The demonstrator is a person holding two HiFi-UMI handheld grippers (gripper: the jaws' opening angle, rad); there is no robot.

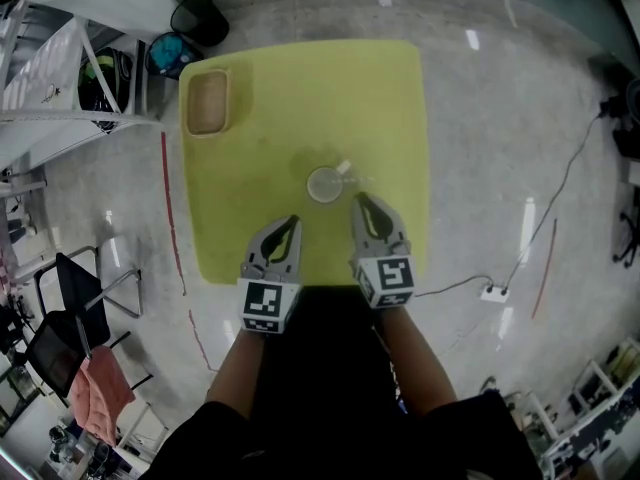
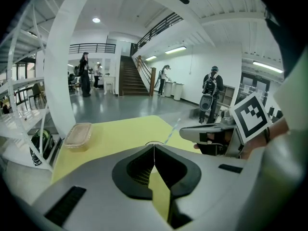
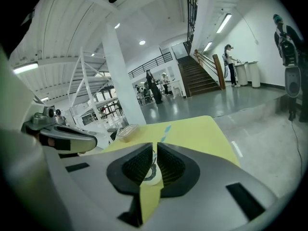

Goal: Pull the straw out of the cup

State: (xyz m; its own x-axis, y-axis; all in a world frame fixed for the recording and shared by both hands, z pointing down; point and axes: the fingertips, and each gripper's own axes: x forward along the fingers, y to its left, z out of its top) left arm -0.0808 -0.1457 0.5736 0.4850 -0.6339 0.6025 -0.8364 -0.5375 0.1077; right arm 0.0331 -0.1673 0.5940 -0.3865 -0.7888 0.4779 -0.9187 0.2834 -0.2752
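Note:
A pale cup [image 1: 323, 184] stands near the middle of the yellow table [image 1: 300, 78], and a thin striped straw [image 1: 343, 167] leans out of it to the right. My left gripper [image 1: 292, 222] is shut and empty, a little short of the cup on its near left. My right gripper [image 1: 360, 200] is shut just off the cup's near right side and holds nothing. In the left gripper view the straw [image 2: 172, 131] rises past the closed jaws, with the right gripper [image 2: 207, 131] beside it. Through the right gripper's narrow slit I see the cup [image 3: 153, 174] and the straw [image 3: 163, 134] above it.
A shallow beige container [image 1: 207, 101] sits at the table's far left corner. Off the table's far left are a dark bin [image 1: 198, 16] and a white shelf rack [image 1: 60, 78]. A cable and power strip [image 1: 494, 291] lie on the floor at right.

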